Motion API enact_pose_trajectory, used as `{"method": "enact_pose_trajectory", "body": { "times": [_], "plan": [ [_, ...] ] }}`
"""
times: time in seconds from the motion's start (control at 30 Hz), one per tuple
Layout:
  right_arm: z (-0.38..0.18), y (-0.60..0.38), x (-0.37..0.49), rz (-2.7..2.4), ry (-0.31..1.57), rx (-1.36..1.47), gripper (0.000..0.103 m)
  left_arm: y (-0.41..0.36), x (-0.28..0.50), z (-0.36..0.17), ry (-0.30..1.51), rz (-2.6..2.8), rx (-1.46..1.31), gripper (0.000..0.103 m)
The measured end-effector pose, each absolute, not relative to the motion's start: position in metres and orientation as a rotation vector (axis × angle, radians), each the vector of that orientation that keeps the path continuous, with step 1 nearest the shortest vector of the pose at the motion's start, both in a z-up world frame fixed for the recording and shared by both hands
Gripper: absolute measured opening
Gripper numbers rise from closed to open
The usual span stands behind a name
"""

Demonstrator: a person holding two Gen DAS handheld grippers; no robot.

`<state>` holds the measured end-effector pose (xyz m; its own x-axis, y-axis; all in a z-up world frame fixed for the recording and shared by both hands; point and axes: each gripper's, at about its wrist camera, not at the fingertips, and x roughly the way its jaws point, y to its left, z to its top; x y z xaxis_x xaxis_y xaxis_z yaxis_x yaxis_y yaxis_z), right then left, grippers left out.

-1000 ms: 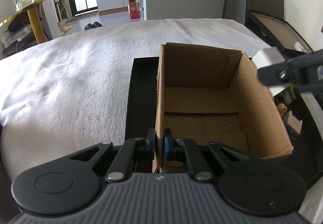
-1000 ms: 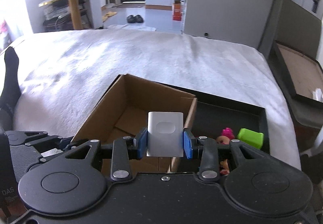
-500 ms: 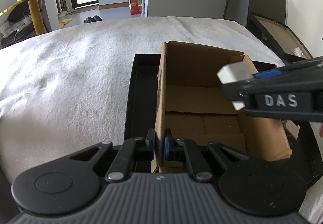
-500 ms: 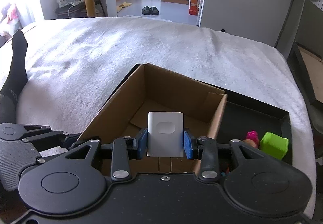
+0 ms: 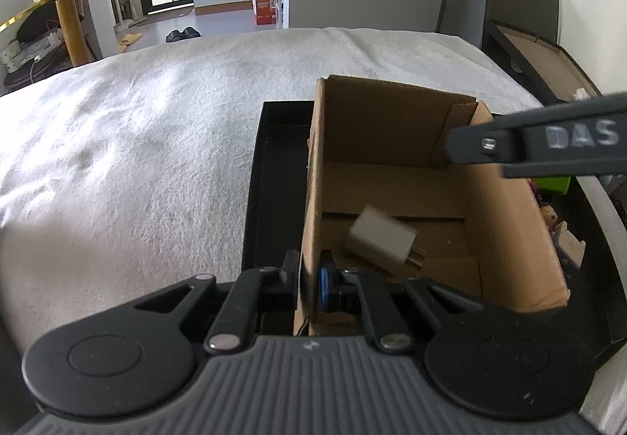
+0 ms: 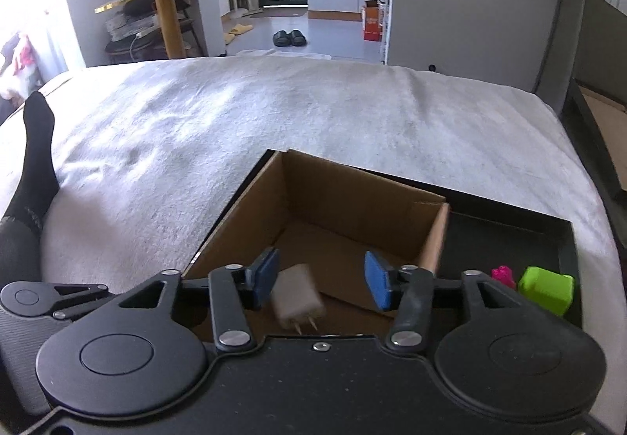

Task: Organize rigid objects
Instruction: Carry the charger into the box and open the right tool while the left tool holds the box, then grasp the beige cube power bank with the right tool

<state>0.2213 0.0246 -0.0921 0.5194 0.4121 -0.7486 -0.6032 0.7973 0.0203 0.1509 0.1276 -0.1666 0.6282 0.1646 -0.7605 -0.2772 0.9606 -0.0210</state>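
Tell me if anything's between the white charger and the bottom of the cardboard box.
Nothing visible. The right gripper is open and the white charger is already inside the cardboard box, blurred, at or just above its bare floor. The left gripper pinches the box's near wall.

Open-top cardboard box (image 5: pixel 395 176) fills left part of black tray (image 5: pixel 270 176); tall walls block sideways entry, access from above only. Inside, white charger (image 5: pixel 380 237) lies near front-left wall, rest of floor bare. Left claw (image 5: pixel 307 276) clamped on front-left wall corner. Right claw (image 6: pixel 319 276) spread wide over box, w/ green cube (image 6: pixel 546 288) & pink toy (image 6: pixel 503 275) crowding tray's right end. Bed (image 5: pixel 137 145) left of tray wide open.
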Motion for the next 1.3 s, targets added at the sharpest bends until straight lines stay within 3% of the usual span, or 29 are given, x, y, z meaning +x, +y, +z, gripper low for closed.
{"method": "enact_pose_trajectory", "body": {
  "times": [0.3, 0.4, 0.47, 0.57, 0.87, 1.3],
  "plan": [
    [-0.085, -0.015, 0.219, 0.553, 0.828, -0.214, 0.059, 0.122, 0.150, -0.163, 0.861, 0.281, -0.108, 0.014],
    [-0.088, -0.030, 0.220, 0.518, 0.843, -0.195, 0.059, 0.120, 0.150, -0.161, 0.864, 0.301, -0.084, 0.023],
    [-0.090, -0.039, 0.221, 0.498, 0.858, -0.184, 0.059, 0.120, 0.149, -0.159, 0.860, 0.311, -0.076, 0.037],
    [-0.093, -0.053, 0.223, 0.471, 0.872, -0.171, 0.060, 0.121, 0.149, -0.155, 0.847, 0.320, -0.076, 0.048],
    [-0.111, -0.093, 0.231, 0.401, 0.918, -0.116, 0.061, 0.110, 0.153, -0.149, 0.847, 0.356, -0.004, 0.066],
    [-0.152, -0.121, 0.245, 0.409, 0.994, -0.124, 0.060, 0.089, 0.164, -0.149, 0.861, 0.406, 0.078, 0.074]
  ]
}}
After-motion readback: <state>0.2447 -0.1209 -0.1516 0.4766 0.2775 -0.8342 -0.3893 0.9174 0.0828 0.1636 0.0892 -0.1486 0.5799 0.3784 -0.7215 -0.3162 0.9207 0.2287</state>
